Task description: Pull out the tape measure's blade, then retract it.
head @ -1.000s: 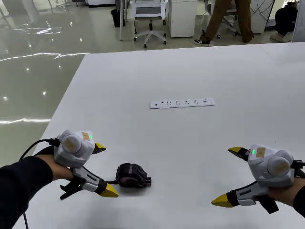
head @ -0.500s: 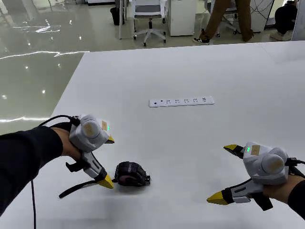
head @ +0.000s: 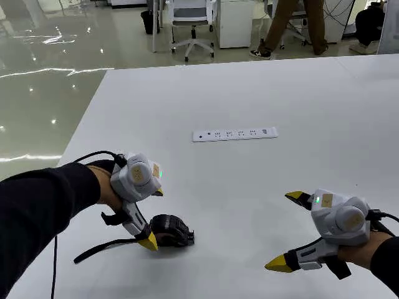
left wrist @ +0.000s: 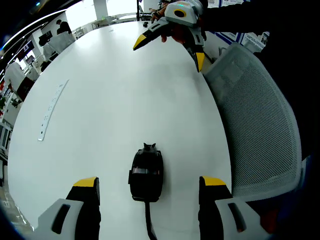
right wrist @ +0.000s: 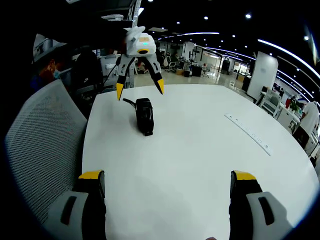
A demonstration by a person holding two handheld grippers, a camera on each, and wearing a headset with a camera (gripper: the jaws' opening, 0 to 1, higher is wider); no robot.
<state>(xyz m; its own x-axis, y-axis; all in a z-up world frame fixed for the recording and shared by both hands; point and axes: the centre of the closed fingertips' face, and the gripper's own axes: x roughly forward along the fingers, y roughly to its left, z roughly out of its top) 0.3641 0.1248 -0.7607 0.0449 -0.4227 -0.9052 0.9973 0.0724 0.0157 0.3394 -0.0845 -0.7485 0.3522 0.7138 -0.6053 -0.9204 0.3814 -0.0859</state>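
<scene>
Now the left gripper (head: 154, 218), jaws spread wide, straddles the tape measure (left wrist: 146, 170) lying between them on the white table (head: 249, 187). The right gripper (head: 285, 230) hovers well off, equally wide. An off-centre pinch could skid the case away.

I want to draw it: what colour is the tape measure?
The tape measure is mostly black; clearest in the left gripper view.
</scene>
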